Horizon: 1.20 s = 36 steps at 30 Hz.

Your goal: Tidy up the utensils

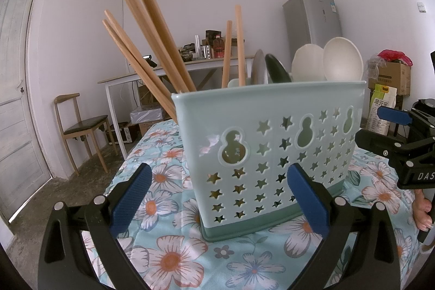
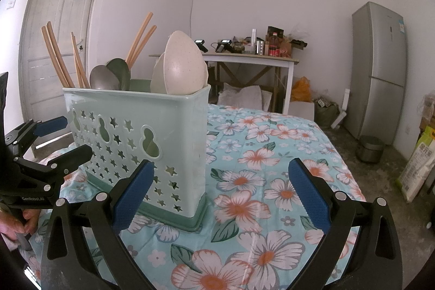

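Observation:
A pale green utensil holder (image 1: 272, 143) with star-shaped holes stands on the floral tablecloth (image 1: 168, 249). Several wooden chopsticks (image 1: 152, 26) lean out of its left compartment. A steel spoon (image 1: 258, 67), a dark green spoon (image 1: 277, 69) and two cream spoons (image 1: 342, 59) stick up further right. My left gripper (image 1: 217, 197) is open right in front of the holder, holding nothing. In the right wrist view the holder (image 2: 141, 143) sits left of centre and my right gripper (image 2: 217, 195) is open beside its right corner, with nothing between its pads. Each gripper shows at the other view's edge.
The table's far edge (image 2: 272, 113) drops to a concrete floor. Beyond stand a white side table (image 2: 244, 59) with bottles, a grey fridge (image 2: 378, 72), a wooden chair (image 1: 78, 127), a door (image 1: 16, 99) and boxes and bags (image 1: 388, 80). A hand (image 1: 421, 214) grips the right tool.

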Each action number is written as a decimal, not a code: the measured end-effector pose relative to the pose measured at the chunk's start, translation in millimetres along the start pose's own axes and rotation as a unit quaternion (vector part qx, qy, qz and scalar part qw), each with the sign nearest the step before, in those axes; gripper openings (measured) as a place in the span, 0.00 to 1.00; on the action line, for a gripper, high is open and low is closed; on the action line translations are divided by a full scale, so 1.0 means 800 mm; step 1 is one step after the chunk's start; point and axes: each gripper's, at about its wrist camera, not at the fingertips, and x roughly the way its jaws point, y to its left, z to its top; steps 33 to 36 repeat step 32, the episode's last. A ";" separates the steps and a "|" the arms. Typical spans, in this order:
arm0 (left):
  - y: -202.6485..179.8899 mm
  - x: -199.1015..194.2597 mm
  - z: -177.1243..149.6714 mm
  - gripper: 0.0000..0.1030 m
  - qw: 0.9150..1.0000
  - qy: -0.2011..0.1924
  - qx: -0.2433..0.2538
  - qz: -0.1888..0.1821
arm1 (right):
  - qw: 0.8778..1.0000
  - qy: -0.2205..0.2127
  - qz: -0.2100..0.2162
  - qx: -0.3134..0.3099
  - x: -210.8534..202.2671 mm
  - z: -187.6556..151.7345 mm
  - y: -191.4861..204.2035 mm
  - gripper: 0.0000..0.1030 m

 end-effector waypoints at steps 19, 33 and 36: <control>0.002 -0.001 0.000 0.95 1.000 -0.001 -0.002 -0.004 | 1.000 0.000 0.000 0.000 0.000 0.000 0.000 0.92; 0.001 0.004 -0.002 0.95 1.000 0.014 -0.011 0.000 | 1.000 0.000 0.000 0.000 0.000 0.000 0.000 0.92; 0.001 0.004 -0.002 0.95 1.000 0.014 -0.011 0.000 | 1.000 0.000 0.000 0.000 0.000 0.000 0.000 0.92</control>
